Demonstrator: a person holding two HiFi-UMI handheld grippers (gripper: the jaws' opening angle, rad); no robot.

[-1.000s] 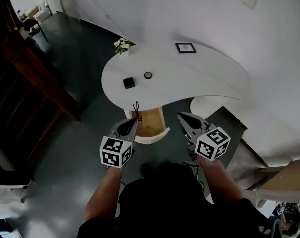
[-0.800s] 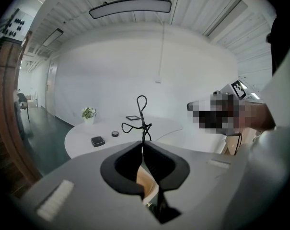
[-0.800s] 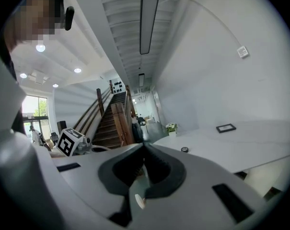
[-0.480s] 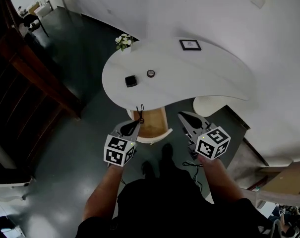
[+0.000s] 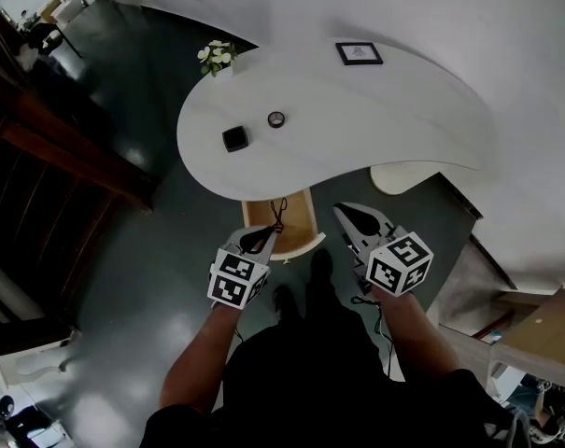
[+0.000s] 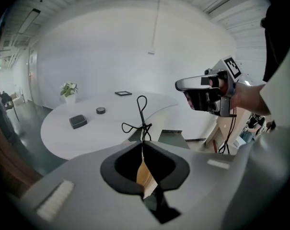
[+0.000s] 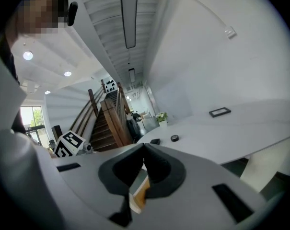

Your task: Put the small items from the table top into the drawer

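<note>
On the white table top lie a black square item (image 5: 234,138) (image 6: 78,121) and a small round item (image 5: 276,119) (image 6: 101,110). Below the table's near edge a wooden drawer (image 5: 296,220) stands pulled out. My left gripper (image 5: 266,234) (image 6: 143,143) hovers at the drawer's near left corner, shut on a thin black cord (image 5: 279,209) (image 6: 142,121) whose loop sticks up past the tips. Whether the cord is tied to the drawer I cannot tell. To the right of the drawer, my right gripper (image 5: 342,211) (image 7: 144,150) is shut with nothing in it.
A framed picture (image 5: 359,53) and a small potted plant (image 5: 217,56) stand at the table's far side. A dark wooden staircase (image 5: 49,147) runs along the left. The table's white pedestal (image 5: 399,177) is beside the right gripper, and the person's feet (image 5: 301,283) are on the dark floor.
In the head view both grippers have dropped lower and sit a little further back from the table edge. The left gripper still holds the cord. The items on the table have not moved.
</note>
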